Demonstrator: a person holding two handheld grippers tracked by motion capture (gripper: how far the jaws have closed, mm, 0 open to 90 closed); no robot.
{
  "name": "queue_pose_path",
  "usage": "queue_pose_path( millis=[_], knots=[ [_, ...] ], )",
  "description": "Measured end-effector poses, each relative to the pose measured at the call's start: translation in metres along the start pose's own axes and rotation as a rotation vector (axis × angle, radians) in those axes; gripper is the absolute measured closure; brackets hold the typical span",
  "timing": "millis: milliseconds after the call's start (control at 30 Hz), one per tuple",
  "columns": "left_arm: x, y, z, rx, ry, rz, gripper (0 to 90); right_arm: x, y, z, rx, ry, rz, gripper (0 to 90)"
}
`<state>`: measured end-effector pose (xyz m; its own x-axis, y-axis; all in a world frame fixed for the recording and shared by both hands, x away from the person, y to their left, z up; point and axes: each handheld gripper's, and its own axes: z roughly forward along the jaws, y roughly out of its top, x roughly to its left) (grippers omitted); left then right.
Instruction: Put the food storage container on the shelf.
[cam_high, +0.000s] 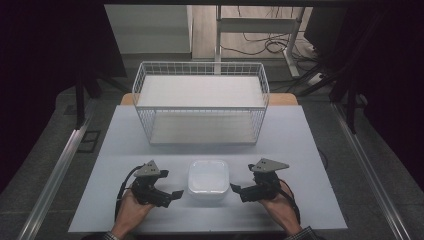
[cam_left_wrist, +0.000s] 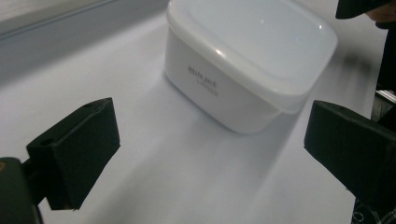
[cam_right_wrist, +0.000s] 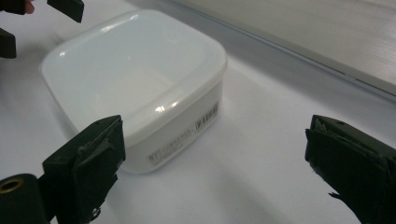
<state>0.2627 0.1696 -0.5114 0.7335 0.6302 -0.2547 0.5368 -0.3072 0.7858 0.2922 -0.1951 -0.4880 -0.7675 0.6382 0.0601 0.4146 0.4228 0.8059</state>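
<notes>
A white square container with its lid on (cam_high: 208, 179) sits on the pale table near the front edge. My left gripper (cam_high: 174, 194) is just left of it, open, jaws pointing at its side with nothing between them. My right gripper (cam_high: 236, 189) mirrors it on the right, also open and empty. In the left gripper view the container (cam_left_wrist: 247, 60) lies a short way ahead of the spread jaws of the left gripper (cam_left_wrist: 210, 149). From the right gripper view the container (cam_right_wrist: 135, 79) is ahead and left of the open right gripper (cam_right_wrist: 215, 158).
A white wire basket (cam_high: 200, 65) with a flat white liner stands at the back of the table (cam_high: 300, 150). Metal rails run along both sides of the table. Cables and a desk frame lie on the floor beyond.
</notes>
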Motion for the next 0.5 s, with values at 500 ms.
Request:
queue_pose_path(
  millis=[500],
  knots=[
    [-0.001, 0.027, 0.016, 0.003, -0.030, -0.028, 10.1, 0.010, 0.023, 0.011, 0.075, 0.061, 0.068, 3.6]
  ],
)
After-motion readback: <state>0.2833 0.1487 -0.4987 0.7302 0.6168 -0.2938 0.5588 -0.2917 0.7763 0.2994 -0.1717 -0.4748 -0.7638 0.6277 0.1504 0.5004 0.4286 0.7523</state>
